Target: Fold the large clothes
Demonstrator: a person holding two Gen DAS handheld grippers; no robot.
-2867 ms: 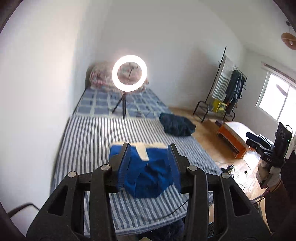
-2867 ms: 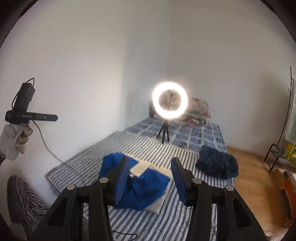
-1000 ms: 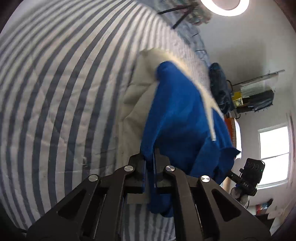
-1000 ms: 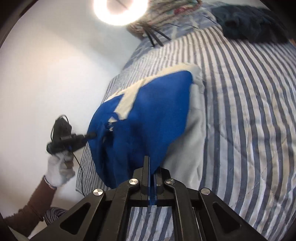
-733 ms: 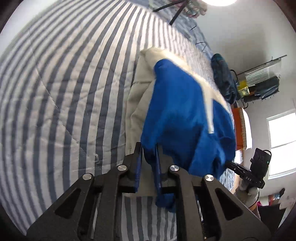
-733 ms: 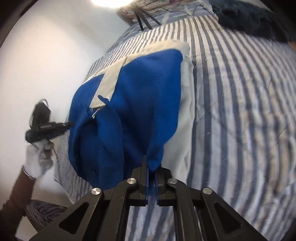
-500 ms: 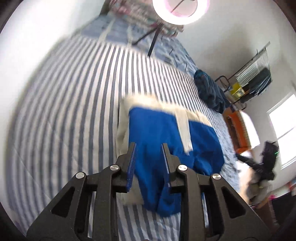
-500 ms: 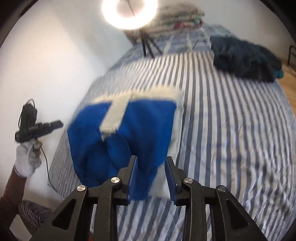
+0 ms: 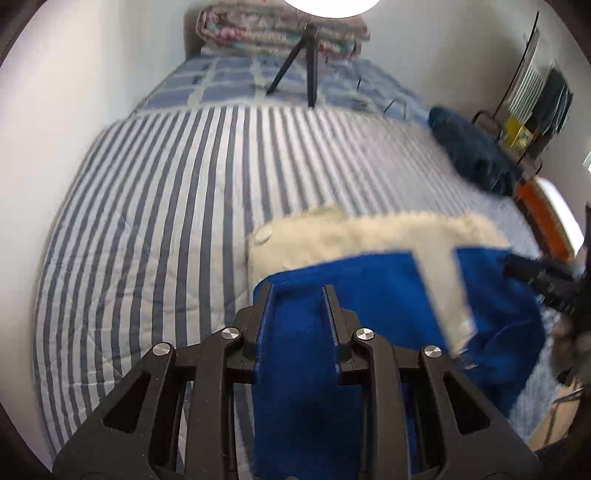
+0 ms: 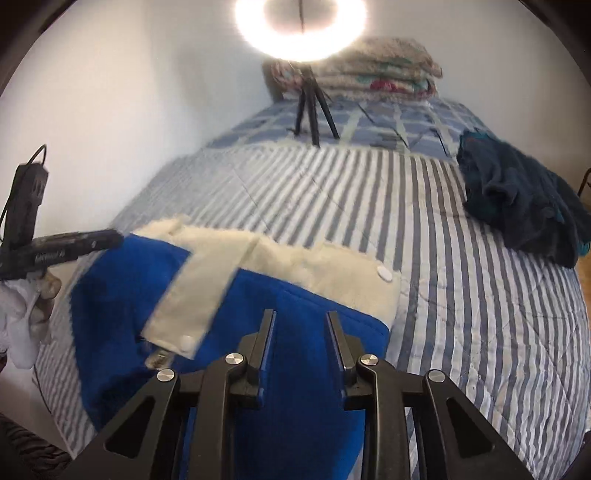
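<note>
step: release after fold | blue fleece jacket with cream lining (image 10: pixel 303 332), lower centre on striped quilt (image 10: pixel 461 295) | left gripper (image 9: pixel 298 295) slightly open, empty | right gripper (image 10: pixel 300 319) empty, closing | advice: lift clear without snagging fabric

The glowing ring light (image 10: pixel 301 29) is cut off by the top edge; the blue-and-cream fleece garment's (image 9: pixel 369 295) near end is hidden behind the left gripper (image 9: pixel 297 314).

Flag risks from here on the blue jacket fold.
1. The cream flap lies loose and skewed across the blue jacket; the next fold could trap it crooked.
2. The right gripper, jaws closing with nothing between them, and the left gripper hover low; a regrasp could drag the fold.
</note>
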